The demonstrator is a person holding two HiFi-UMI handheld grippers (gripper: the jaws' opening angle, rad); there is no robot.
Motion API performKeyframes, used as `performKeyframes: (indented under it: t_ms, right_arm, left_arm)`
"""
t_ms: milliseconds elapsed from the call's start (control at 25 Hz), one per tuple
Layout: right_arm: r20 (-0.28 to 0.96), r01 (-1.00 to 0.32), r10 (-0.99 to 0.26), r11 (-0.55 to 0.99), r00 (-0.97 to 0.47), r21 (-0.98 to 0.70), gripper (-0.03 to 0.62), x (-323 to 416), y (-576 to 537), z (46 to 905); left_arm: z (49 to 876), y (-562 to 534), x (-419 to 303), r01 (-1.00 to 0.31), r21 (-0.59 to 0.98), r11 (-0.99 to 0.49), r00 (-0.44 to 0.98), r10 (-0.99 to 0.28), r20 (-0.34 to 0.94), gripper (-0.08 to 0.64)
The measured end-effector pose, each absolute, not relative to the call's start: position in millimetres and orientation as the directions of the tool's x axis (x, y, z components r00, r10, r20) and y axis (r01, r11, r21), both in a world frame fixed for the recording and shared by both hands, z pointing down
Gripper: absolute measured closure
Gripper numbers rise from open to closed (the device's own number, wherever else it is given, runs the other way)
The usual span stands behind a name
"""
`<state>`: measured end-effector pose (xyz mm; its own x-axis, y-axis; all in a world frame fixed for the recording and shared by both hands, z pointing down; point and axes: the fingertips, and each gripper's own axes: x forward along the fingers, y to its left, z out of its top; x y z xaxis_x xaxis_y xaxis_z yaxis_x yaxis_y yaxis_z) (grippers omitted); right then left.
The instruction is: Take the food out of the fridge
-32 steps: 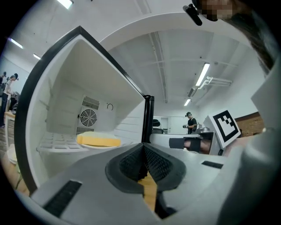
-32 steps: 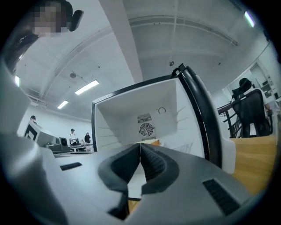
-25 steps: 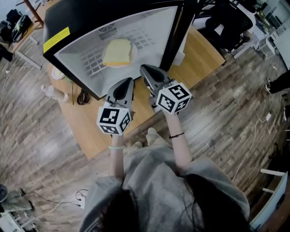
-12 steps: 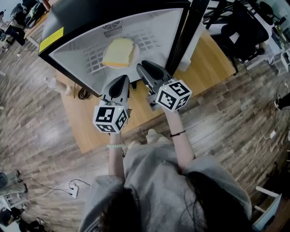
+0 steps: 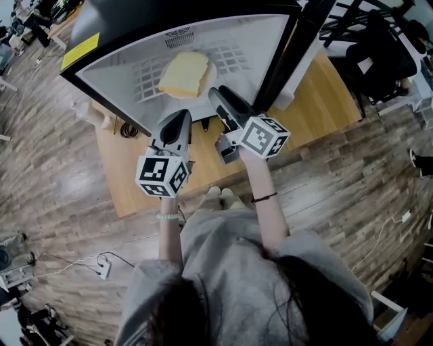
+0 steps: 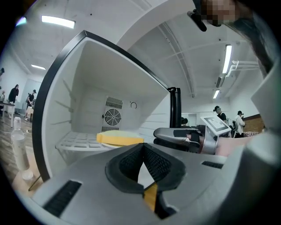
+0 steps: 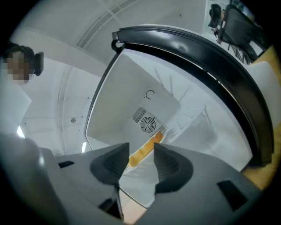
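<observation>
The approach is in hand — the bread slice [image 5: 184, 73] is seen untouched on the wire shelf [image 5: 144, 86] of the open fridge [image 5: 260, 47], the right gripper [image 7: 141, 149] is being spread around nothing, the left gripper [image 6: 142, 147] is pressed together, empty — and a reach in to pinch the slice's edge is called for.

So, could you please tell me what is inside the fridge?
Inside the fridge, one yellowish bread slice lies on the white wire shelf, with a round fan vent on the back wall. Whatever is under the shelf is out of sight.
</observation>
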<state>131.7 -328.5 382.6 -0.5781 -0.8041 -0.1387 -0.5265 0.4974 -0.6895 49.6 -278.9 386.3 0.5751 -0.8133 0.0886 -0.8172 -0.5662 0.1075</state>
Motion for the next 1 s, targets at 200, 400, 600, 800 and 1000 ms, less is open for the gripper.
performKeyframes:
  t_ms: [200,400,600,800,1000]
  right_arm:
    - [-0.121,-0.367,-0.818,0.378,-0.563,-0.85,0.418,134,-341,401]
    - [-0.14,-0.225,-0.817,0.312,-0.559,-0.923,0.394,129,-351,409]
    - [-0.146,-0.126,-0.795,0.269,-0.589,-0.955,0.404,117,-358,410]
    - [-0.162,-0.05,-0.769,0.245,-0.619,-0.968,0.449,108,-361,413]
    - [-0.174,0.001,-0.781,0.217,-0.6,-0.976,0.514,110,-367,414]
  left_arm:
    - [388,-285,50,-0.825,0.096,-0.557,0.565,-0.818,0.11,0.552]
    - [390,-290,45,-0.836,0.089,-0.541,0.548,-0.827,0.124,0.552]
    - [389,-296,39,-0.849,0.079,-0.523,0.529,-0.839,0.131,0.552]
    - [388,-299,36,-0.853,0.072,-0.517,0.522,-0.843,0.132,0.552]
    - [388,-301,32,-0.855,0.068,-0.514,0.518,-0.845,0.134,0.552]
